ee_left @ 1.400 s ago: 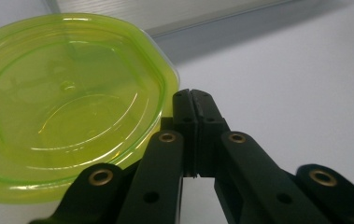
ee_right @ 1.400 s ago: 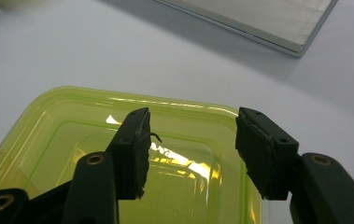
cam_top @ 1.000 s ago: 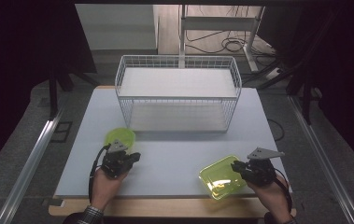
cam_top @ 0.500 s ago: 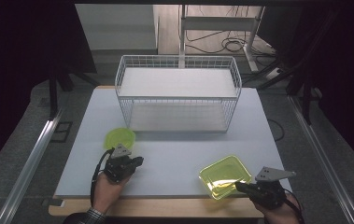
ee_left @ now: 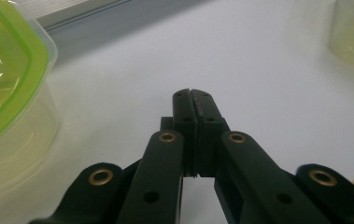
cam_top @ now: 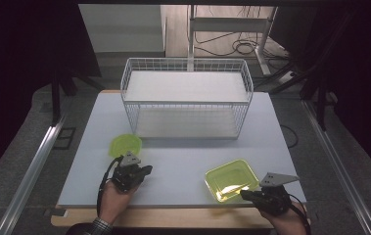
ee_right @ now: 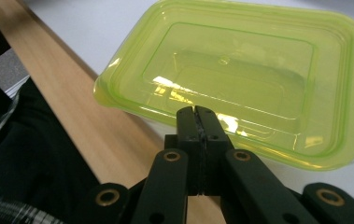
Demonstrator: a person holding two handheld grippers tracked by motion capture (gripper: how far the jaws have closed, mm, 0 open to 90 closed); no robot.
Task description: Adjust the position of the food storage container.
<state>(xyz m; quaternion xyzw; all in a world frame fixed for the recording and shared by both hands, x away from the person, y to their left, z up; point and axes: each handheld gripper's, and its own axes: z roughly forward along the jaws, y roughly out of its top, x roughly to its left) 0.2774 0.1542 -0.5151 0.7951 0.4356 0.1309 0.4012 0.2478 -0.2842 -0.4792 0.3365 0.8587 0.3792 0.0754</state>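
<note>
right gripper (cam_top: 245, 195) has slid right and down off the rectangular lid (cam_top: 231, 179), jaws just pressed together empty | left gripper (cam_top: 145, 171) pressed together, empty, beside round container (cam_top: 126, 145) | both still on table (cam_top: 188, 161); wire basket (cam_top: 187, 100) unloaded, nothing picked up yet

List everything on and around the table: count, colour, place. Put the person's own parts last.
Rectangular translucent green plastic container: one, near right table edge.
Round green-lidded clear plastic container: one, near left.
White wire basket: one, far middle of table.
White table top: one, with a wooden front edge.
Cables: several, black, floor behind.
Left gripper: one, black, shut, beside the round container.
Right gripper: one, black, shut, at the rectangular container's near edge.
Hands: two, bottom edge.
</note>
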